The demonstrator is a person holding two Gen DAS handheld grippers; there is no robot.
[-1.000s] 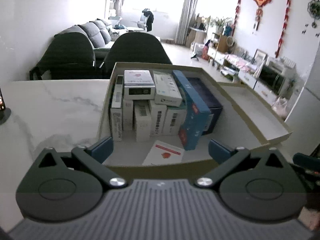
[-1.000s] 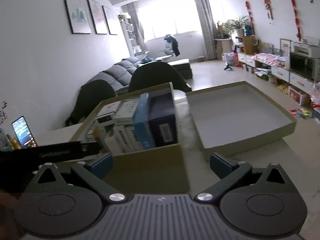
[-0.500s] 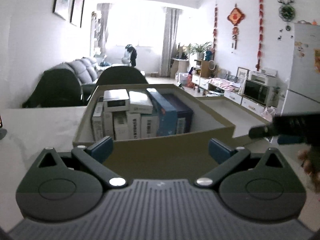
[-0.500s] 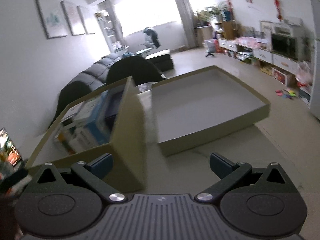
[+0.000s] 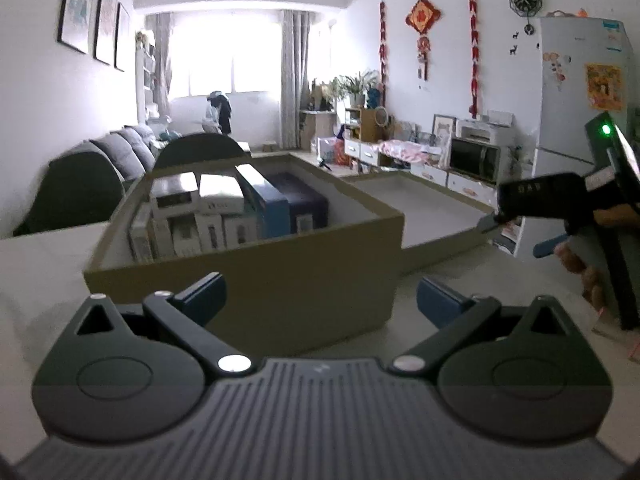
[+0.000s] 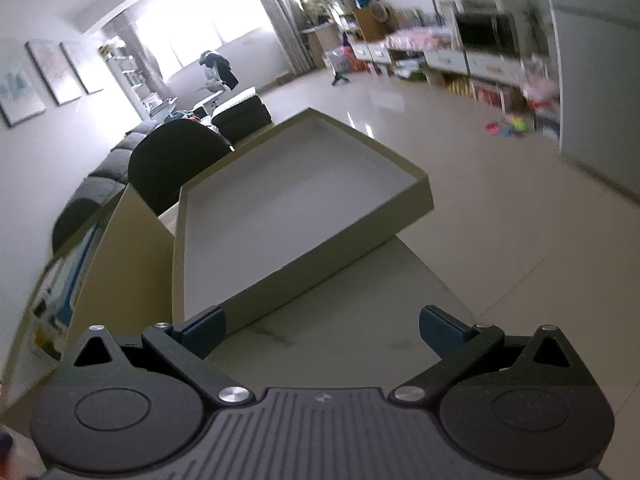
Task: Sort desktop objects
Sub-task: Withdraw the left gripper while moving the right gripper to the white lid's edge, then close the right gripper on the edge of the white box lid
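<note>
Both tongs, the left tongs [image 5: 320, 298] and the right tongs [image 6: 322, 326], stand wide open and hold nothing. The small boxes [image 5: 208, 216] stand packed inside the cardboard box [image 5: 248, 276] on the counter [image 6: 340, 328]. The empty lid [image 6: 280, 208] lies just right of it, overhanging the far counter edge; a push there could tip it to the floor.

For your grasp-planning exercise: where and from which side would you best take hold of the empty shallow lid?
Probably pinch the lid by its thin upright near rim, coming from the right gripper side. That wall faces the open fingers and overhangs the table edge; the box blocks the left.
</note>
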